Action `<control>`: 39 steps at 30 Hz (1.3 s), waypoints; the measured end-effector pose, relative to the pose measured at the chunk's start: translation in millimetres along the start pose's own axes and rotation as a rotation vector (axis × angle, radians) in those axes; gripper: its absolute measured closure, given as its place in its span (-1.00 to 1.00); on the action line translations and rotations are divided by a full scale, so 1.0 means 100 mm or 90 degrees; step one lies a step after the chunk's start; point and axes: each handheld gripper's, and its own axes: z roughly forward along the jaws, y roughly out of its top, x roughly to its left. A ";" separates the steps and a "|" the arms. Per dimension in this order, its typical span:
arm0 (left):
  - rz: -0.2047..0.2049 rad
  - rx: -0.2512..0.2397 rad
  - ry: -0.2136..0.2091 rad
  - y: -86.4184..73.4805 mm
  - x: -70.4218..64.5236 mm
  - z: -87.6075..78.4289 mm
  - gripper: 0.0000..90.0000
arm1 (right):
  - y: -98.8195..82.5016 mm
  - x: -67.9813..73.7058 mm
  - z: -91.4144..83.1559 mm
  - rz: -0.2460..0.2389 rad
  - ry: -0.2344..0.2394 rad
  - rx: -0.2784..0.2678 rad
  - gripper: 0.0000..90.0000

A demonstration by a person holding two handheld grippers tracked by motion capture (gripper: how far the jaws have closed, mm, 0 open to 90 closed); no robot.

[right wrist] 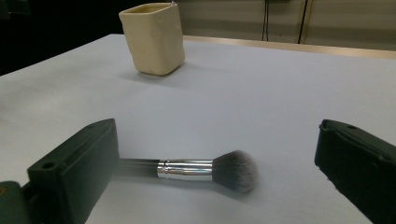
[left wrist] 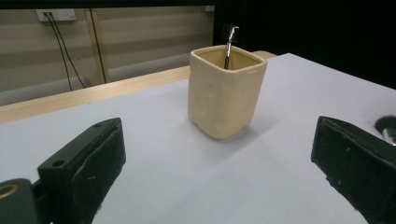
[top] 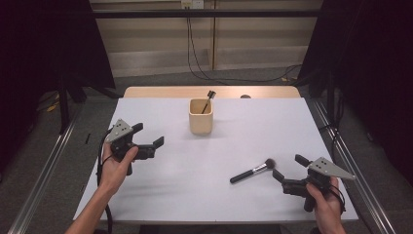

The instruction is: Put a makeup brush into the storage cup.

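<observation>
A cream square cup (top: 200,116) stands upright on the white table (top: 224,195), toward the back middle, with a thin dark-tipped tool (top: 209,100) leaning inside it. A makeup brush (top: 253,170) with a black handle, silver ferrule and dark bristles lies flat at the front right. My right gripper (top: 287,168) is open just right of the bristles, touching nothing; in the right gripper view the brush (right wrist: 205,170) lies between the jaws. My left gripper (top: 148,134) is open at the left, aimed at the cup (left wrist: 225,91), with nothing in it.
A wooden strip (top: 209,91) runs along the table's far edge. Cables (top: 195,58) hang down the wall behind. Metal rails (top: 44,175) flank the table on the floor at both sides. Bare tabletop lies between the cup and the brush.
</observation>
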 end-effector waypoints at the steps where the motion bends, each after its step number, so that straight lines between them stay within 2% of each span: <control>1: -0.004 0.001 0.003 -0.02 0.00 -0.01 -0.93 | 0.00 0.00 0.00 0.000 -0.001 -0.001 -1.00; 5: 0.004 -0.004 0.008 -0.07 -0.04 -0.09 -0.93 | 0.00 -0.01 0.01 0.000 -0.001 0.000 -1.00; 7: -0.005 0.004 -0.002 -0.10 -0.04 -0.14 -0.93 | 0.00 -0.01 0.00 0.003 -0.003 0.000 -1.00; 8: 0.000 0.011 0.006 -0.11 -0.04 -0.15 -0.93 | 0.00 -0.01 0.00 0.004 -0.002 0.000 -1.00; 9: -0.002 0.006 0.011 -0.13 -0.04 -0.17 -0.93 | 0.00 -0.01 0.00 0.004 -0.003 0.000 -1.00; 11: -0.006 0.000 0.002 -0.16 -0.02 -0.23 -0.93 | 0.00 -0.01 0.01 0.005 -0.003 0.000 -1.00; 17: 0.004 -0.004 0.035 -0.24 -0.02 -0.37 -0.93 | -0.01 -0.01 0.00 0.011 -0.008 -0.001 -1.00; 21: -0.028 -0.020 0.048 -0.30 -0.01 -0.46 -0.93 | -0.01 -0.01 -0.02 0.014 -0.012 -0.001 -1.00; 31: -0.017 -0.035 0.047 -0.34 -0.16 -0.67 -0.94 | -0.01 -0.03 -0.02 0.012 -0.014 0.000 -1.00; 33: -0.014 -0.032 0.049 -0.37 -0.20 -0.71 -0.94 | -0.01 -0.03 -0.02 0.012 -0.015 -0.002 -1.00; 36: -0.005 -0.019 0.038 -0.43 -0.24 -0.77 -0.94 | -0.01 -0.04 -0.03 0.014 -0.015 -0.005 -1.00; 37: -0.009 -0.019 0.032 -0.46 -0.23 -0.78 -0.94 | -0.02 -0.04 -0.03 0.015 -0.016 -0.004 -1.00; 39: -0.008 -0.025 0.048 -0.50 -0.22 -0.82 -0.94 | -0.02 -0.04 -0.03 0.016 -0.017 -0.006 -1.00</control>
